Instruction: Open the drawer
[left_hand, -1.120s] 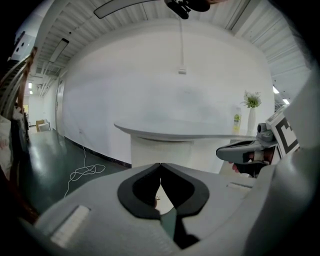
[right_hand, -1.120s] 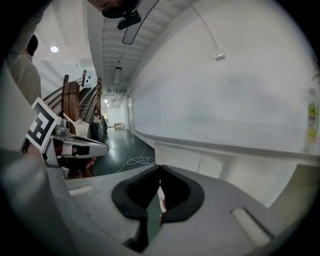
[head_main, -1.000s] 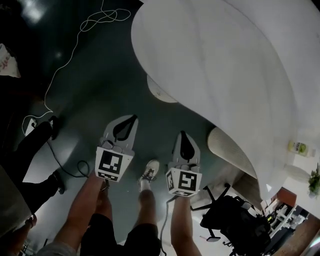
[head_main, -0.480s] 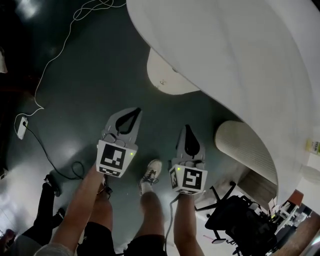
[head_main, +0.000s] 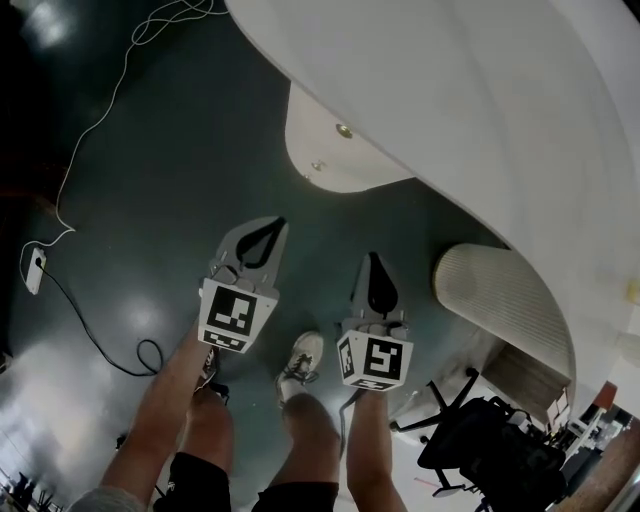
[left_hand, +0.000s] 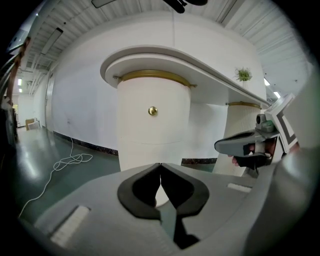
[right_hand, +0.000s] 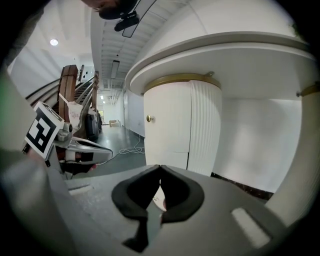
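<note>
Your left gripper (left_hand: 160, 166) has its jaws pressed together at the tips with nothing between them. Your right gripper (right_hand: 160, 168) is likewise closed and empty. In each gripper view the grey body fills the lower frame and cuts off the floor just ahead. In the head view your forearms and legs run off the bottom edge, and one white shoe (head_main: 300, 358) shows between the grippers. Each cube (head_main: 236, 315) bears black-and-white square markers.

The drawer (left_hand: 153, 127) lies straight ahead of the left jaws and well apart from them. Its curved white front sits flush in the rounded pedestal (head_main: 330, 160), and its brass knob (left_hand: 152, 111) is above the closed tips. From the right gripper view the knob sits up and left of the jaws, beside a ribbed panel (right_hand: 204, 125).

In the head view the counter (head_main: 450, 120) overhangs the pedestal and hides all but its near curve, where two small knobs show. You cannot tell from there which one is the drawer's. Farther off, a black office chair (head_main: 480, 450) is dark and hard to make out. A white cable (head_main: 100, 130) trails over the dark green floor (head_main: 180, 180).
</note>
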